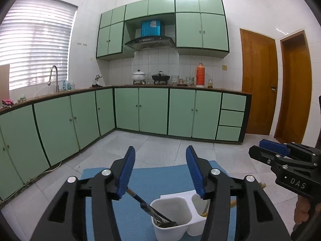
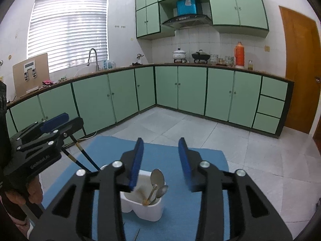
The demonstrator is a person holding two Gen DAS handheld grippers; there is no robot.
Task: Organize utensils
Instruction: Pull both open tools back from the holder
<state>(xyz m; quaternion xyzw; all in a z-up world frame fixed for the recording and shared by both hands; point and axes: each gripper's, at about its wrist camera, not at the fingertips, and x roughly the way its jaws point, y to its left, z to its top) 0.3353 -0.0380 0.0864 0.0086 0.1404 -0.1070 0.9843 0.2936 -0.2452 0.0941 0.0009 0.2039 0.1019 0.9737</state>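
Both grippers are spread and hold nothing — the left gripper (image 1: 160, 168) and the right gripper (image 2: 161, 160) hover above the white utensil holder (image 2: 149, 210) on the blue mat (image 2: 180, 156).

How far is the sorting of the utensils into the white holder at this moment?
Mostly done, it seems. Spoons stand in one compartment of the white holder; dark-handled utensils lean in the other. In hand: nothing; left gripper and right gripper are open. Left: perhaps a thin item on the blue mat.
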